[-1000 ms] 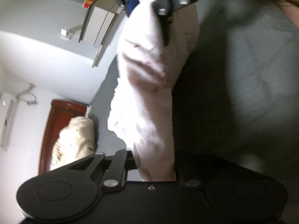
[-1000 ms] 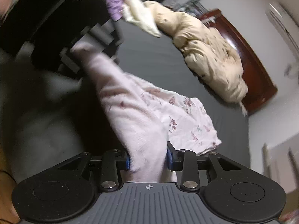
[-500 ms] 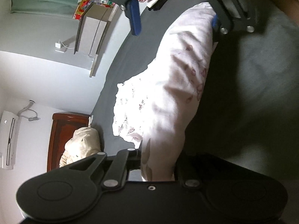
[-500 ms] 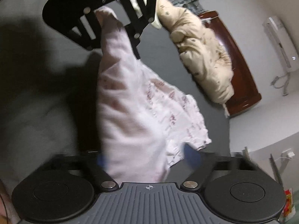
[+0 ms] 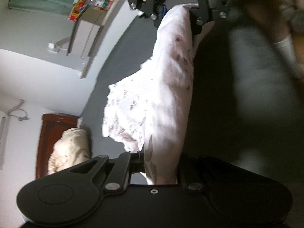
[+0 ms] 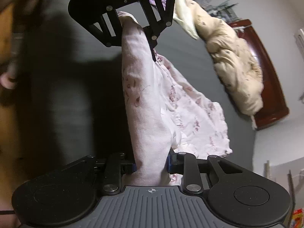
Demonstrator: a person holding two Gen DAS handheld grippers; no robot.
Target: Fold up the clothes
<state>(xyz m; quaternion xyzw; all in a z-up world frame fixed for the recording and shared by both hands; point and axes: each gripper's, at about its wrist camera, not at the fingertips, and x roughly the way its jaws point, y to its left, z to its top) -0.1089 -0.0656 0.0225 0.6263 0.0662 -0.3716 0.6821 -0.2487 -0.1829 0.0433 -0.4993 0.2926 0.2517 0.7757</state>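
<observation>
A pale pink floral garment (image 5: 167,87) hangs stretched between my two grippers above a grey bed sheet (image 5: 117,57). In the left wrist view my left gripper (image 5: 161,163) is shut on one bunched end, and my right gripper (image 5: 176,13) grips the far end at the top. In the right wrist view the garment (image 6: 144,98) runs up from my right gripper (image 6: 152,165), whose jaws are closing with blue pads against the fabric, to my left gripper (image 6: 133,24). The garment's loose part trails on the sheet (image 6: 190,57).
A beige quilt (image 6: 233,64) lies crumpled against a dark red headboard (image 6: 269,98) at the far end of the bed. A shelf unit (image 5: 85,28) with colourful packets stands by the wall. A person's hand (image 6: 7,79) shows at the left edge.
Half a second ago my right gripper's jaws stood wide around the garment; now they have closed back onto it. Both grippers have shifted, and the garment hangs more upright between them.
</observation>
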